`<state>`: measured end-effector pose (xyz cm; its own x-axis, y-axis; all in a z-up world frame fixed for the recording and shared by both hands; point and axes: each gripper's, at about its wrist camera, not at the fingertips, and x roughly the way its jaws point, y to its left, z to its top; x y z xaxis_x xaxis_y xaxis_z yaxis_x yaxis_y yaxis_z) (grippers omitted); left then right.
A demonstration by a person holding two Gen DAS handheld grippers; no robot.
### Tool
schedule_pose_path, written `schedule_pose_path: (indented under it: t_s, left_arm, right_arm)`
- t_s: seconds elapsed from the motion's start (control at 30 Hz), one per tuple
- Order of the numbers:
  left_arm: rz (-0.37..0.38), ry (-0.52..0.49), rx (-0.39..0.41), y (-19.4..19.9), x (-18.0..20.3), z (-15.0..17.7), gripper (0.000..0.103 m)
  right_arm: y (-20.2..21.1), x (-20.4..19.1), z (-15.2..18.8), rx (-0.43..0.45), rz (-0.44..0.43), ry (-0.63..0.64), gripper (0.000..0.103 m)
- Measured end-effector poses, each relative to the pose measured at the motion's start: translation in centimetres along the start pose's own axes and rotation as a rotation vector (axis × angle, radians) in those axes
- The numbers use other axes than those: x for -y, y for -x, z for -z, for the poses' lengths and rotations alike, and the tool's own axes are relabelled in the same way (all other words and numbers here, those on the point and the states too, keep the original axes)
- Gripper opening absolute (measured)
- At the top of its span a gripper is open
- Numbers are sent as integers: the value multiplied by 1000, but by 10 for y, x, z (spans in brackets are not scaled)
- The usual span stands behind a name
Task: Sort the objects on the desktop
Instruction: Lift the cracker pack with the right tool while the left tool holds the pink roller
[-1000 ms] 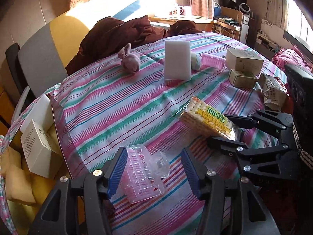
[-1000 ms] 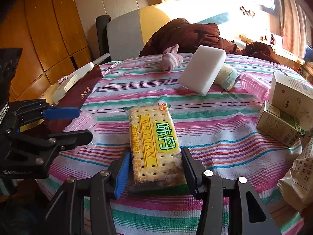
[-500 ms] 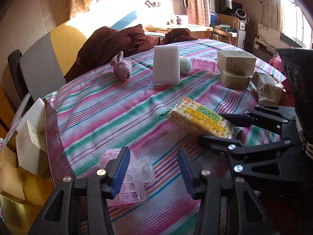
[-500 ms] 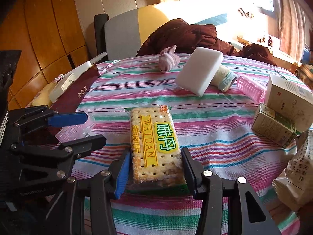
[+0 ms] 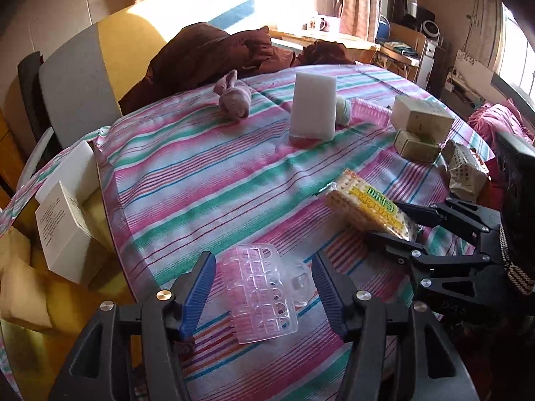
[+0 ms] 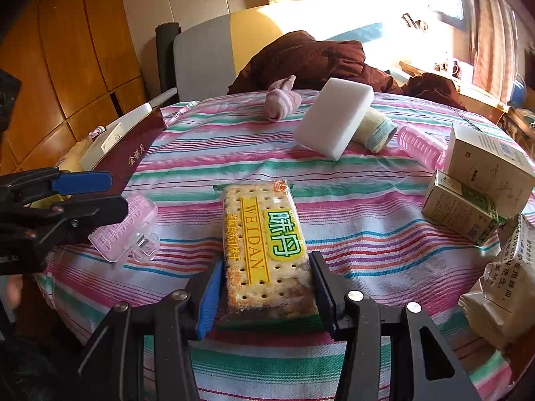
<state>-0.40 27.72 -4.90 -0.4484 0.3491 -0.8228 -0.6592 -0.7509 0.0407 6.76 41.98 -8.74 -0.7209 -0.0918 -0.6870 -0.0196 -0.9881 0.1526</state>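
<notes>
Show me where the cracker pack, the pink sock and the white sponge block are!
cracker pack [image 6: 264, 234]: right wrist view, on its yellow label.
pink sock [image 6: 282, 102]: right wrist view, on the rolled middle.
white sponge block [image 5: 313, 105]: left wrist view, on its broad front face.

The near end of the cracker pack [image 6: 264, 244] sits hidden between the pads of the right hand-held gripper [image 6: 265, 287]. In the left wrist view, the pink hair clip [image 5: 259, 287] is partly covered at its lower edge by the left hand-held gripper [image 5: 262, 292]. The paper packet [image 6: 505, 284] is cut off by the right frame edge. Print on the stacked boxes [image 6: 481, 180] is too small to read. Items at the lower left [image 5: 20, 287] are blurred.
</notes>
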Motion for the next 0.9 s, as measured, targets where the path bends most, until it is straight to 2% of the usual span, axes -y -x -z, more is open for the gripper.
schedule_pose_path:
  t_s: [0.2, 0.47, 0.53, 0.57, 0.9]
  left_arm:
    - [-40, -18, -28, -13, 4, 3, 62]
    - [-99, -79, 46, -13, 13, 13, 62]
    - [-80, -70, 71, -10, 10, 14, 60]
    - [-74, -61, 82, -7, 8, 14, 54]
    - [14, -13, 140, 11, 1, 20, 54]
  right_arm:
    - [-1, 4, 0, 11, -29, -11, 51]
    - [0, 0, -2, 7, -8, 0, 50]
    - [1, -3, -1, 5, 10, 12, 50]
    - [2, -3, -1, 3, 17, 15, 50]
    - [17, -4, -1, 22, 55, 17, 50]
